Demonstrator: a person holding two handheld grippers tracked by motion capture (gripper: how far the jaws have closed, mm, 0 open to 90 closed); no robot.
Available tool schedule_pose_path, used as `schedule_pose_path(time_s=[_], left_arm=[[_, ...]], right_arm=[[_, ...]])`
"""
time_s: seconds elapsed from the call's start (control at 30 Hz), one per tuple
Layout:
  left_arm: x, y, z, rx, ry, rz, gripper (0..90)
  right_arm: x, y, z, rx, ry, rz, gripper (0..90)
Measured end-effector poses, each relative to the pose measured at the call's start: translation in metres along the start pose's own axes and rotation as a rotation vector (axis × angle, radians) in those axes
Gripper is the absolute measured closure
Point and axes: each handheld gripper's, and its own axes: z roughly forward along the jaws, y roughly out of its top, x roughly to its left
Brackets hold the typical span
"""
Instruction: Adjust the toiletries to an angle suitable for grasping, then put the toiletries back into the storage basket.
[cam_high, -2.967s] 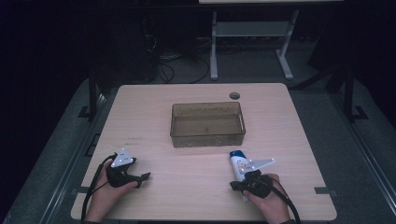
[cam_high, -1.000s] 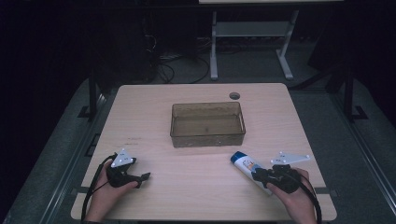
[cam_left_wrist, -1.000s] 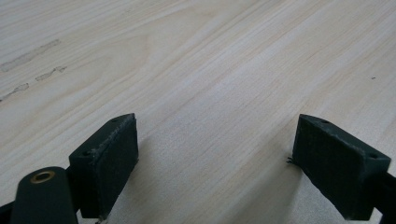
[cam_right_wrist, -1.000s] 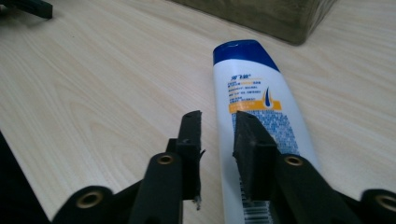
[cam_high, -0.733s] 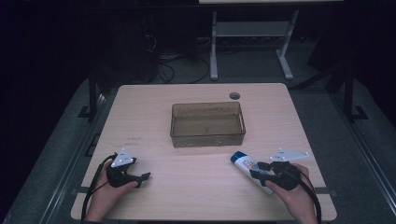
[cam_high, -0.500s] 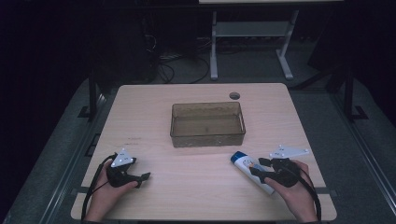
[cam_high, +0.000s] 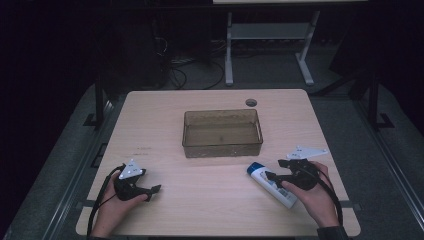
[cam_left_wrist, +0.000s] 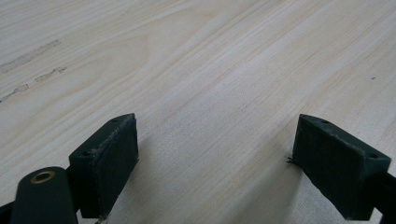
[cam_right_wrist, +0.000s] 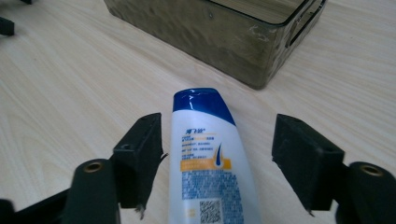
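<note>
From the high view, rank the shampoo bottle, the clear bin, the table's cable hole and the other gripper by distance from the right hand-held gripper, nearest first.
1. Shampoo bottle: lying between the open jaws of the right hand-held gripper.
2. Clear bin: just beyond, at the table's middle.
3. Cable hole: behind the bin, near the far edge.
4. Left hand-held gripper: across the table, at the near left.

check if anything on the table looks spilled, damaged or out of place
Nothing spilled or broken. The white shampoo bottle with a blue cap lies flat on the wooden table, between the right gripper's open jaws, outside the smoky transparent plastic bin.
</note>
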Motion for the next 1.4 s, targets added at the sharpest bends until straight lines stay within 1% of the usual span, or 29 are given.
schedule_pose_path(time_s=[0.03,0.07,0.13,0.23,0.4,0.43,0.47,0.63,0.7,0.77,0.9,1.0,1.07,1.1,1.13,1.23,1.27,1.4], left_arm=[[0.0,0.0,0.0,0.0,0.0,0.0,13.3],[0.0,0.0,0.0,0.0,0.0,0.0,13.3],[0.0,0.0,0.0,0.0,0.0,0.0,13.3],[0.0,0.0,0.0,0.0,0.0,-0.001,13.3],[0.0,0.0,0.0,0.0,0.0,-0.001,13.3],[0.0,0.0,0.0,0.0,0.0,-0.001,13.3],[0.0,0.0,0.0,0.0,0.0,-0.001,13.3],[0.0,0.0,0.0,0.0,0.0,0.0,13.3],[0.0,0.0,0.0,0.0,0.0,-0.001,13.3],[0.0,0.0,0.0,0.0,0.0,0.0,13.3],[0.0,0.0,0.0,0.0,0.0,-0.001,13.3],[0.0,0.0,0.0,0.001,0.0,0.0,13.3],[0.0,0.0,0.0,0.0,0.0,-0.001,13.3],[0.0,0.0,0.0,0.0,0.0,-0.001,13.3],[0.0,0.0,0.0,0.001,0.0,-0.001,13.3],[0.0,0.0,0.0,0.001,0.0,-0.001,13.3],[0.0,0.0,0.0,0.001,0.0,-0.001,13.3],[0.0,0.0,0.0,0.001,0.0,0.0,13.3]], right_arm=[[0.0,0.0,0.0,0.0,0.0,0.0,31.8],[-0.001,0.003,0.004,0.014,0.0,-0.009,30.2],[-0.002,0.006,0.006,0.019,-0.005,-0.015,29.2],[-0.003,0.008,0.009,0.025,-0.002,-0.018,27.8],[-0.005,0.013,0.021,0.067,0.005,-0.041,23.4],[-0.005,0.013,0.021,0.067,0.005,-0.041,23.4],[-0.005,0.014,0.024,0.081,0.005,-0.047,21.5],[-0.004,0.016,0.031,0.111,0.012,-0.048,19.0],[-0.005,0.016,0.033,0.116,0.013,-0.048,19.0],[-0.005,0.018,0.036,0.135,0.018,-0.052,18.6],[-0.005,0.019,0.041,0.152,0.01,-0.047,20.2],[-0.005,0.02,0.048,0.195,0.013,-0.066,18.9],[-0.005,0.019,0.052,0.216,0.017,-0.069,18.7],[-0.005,0.019,0.052,0.216,0.017,-0.069,18.7],[-0.004,0.019,0.056,0.235,0.019,-0.07,18.5],[-0.004,0.018,0.06,0.252,0.023,-0.074,18.4],[-0.004,0.017,0.063,0.269,0.024,-0.071,18.3],[-0.004,0.016,0.066,0.284,0.02,-0.075,17.9]])
